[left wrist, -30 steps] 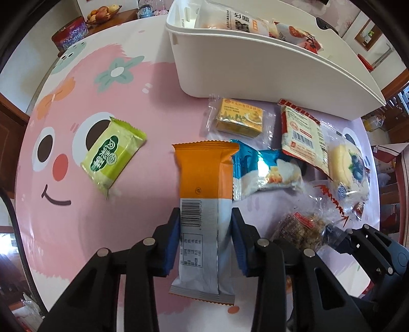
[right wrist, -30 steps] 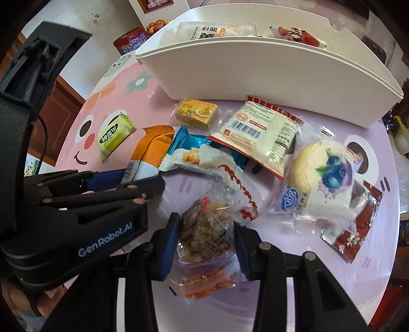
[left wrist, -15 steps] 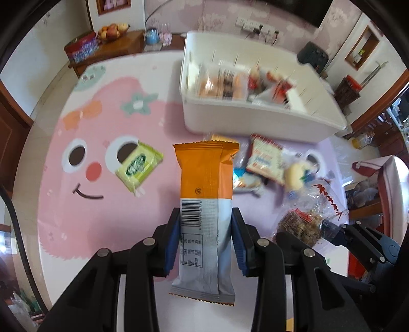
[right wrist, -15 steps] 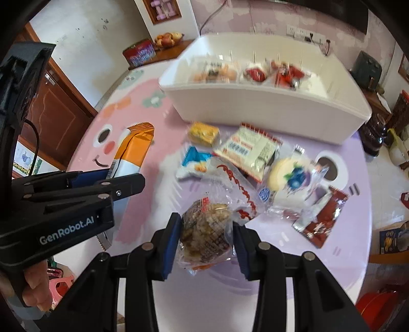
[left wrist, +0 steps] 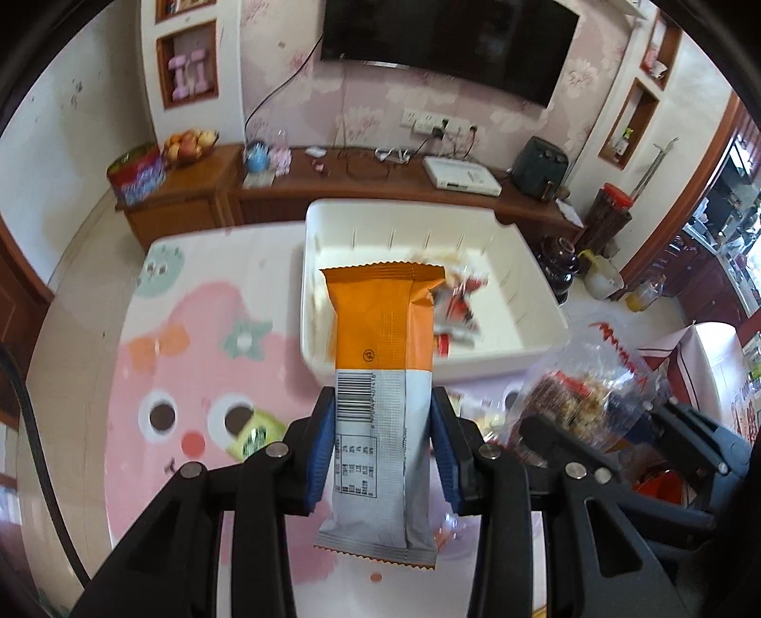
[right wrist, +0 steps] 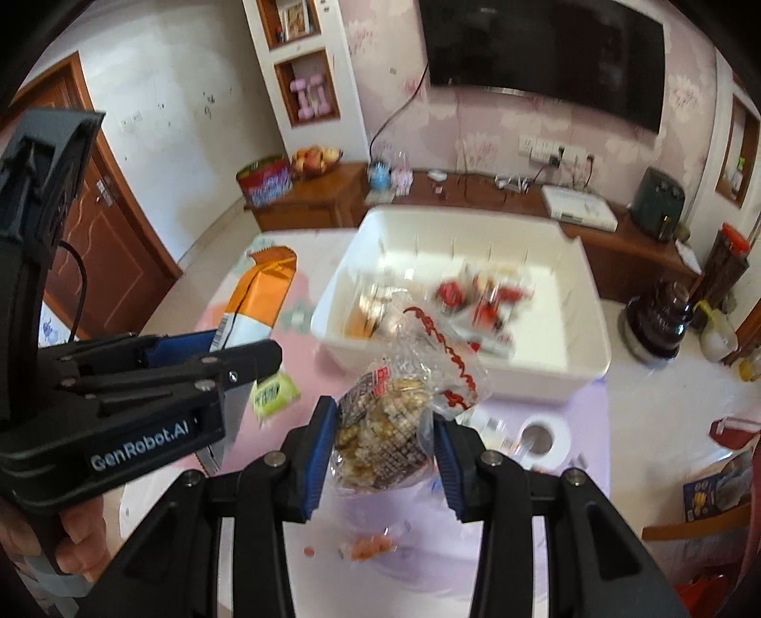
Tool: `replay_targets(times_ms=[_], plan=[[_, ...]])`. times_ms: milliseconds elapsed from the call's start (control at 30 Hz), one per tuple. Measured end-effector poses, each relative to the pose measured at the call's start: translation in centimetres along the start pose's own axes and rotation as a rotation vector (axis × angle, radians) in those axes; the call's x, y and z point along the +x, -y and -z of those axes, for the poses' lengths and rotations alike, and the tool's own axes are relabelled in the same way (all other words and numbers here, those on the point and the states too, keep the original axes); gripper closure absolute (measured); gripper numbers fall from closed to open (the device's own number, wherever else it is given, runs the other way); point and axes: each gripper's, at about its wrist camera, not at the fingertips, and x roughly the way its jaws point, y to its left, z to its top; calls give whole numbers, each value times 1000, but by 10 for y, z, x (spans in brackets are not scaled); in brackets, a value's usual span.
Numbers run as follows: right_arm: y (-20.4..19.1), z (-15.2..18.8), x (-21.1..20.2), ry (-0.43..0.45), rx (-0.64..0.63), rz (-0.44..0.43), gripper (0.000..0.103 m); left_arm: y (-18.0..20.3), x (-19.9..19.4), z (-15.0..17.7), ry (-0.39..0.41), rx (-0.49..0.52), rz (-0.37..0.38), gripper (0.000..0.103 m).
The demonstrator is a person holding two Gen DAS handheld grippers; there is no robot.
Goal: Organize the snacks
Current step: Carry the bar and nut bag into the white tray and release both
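My left gripper (left wrist: 384, 451) is shut on an orange and grey snack bar (left wrist: 383, 380), held upright high above the pink cartoon tablecloth (left wrist: 157, 361). My right gripper (right wrist: 384, 456) is shut on a clear bag of crispy grain snack (right wrist: 385, 423) with red print. The white bin (right wrist: 561, 366) stands beyond both, with several blurred snack packets inside. In the right wrist view the left gripper (right wrist: 228, 352) sits at the left with the orange bar (right wrist: 261, 299) sticking up from it. A green packet (right wrist: 273, 392) lies on the table below.
A wooden sideboard (left wrist: 200, 190) with a fruit bowl (left wrist: 190, 142), a red tin (left wrist: 138, 173) and small items runs along the back wall under a television (left wrist: 447, 43). A dark jar (right wrist: 658, 318) and bottles stand right of the bin. A hand (right wrist: 76, 537) grips the left tool.
Both grippers rose well above the table with their snacks and tilted up, so the room and the bin's inside came into view. The loose snacks on the table dropped out of sight.
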Motion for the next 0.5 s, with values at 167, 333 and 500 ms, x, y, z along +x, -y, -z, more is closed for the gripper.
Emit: replay_targets(times_ms=[167, 333, 500], plan=[[17, -38, -7, 62, 17, 43, 63, 2, -2, -36, 40, 37, -16, 66], [36, -73, 0, 100, 52, 97, 63, -6, 11, -74, 49, 47, -49, 66], [53, -114, 14, 118, 107, 119, 62, -11, 30, -109, 59, 59, -59, 66]])
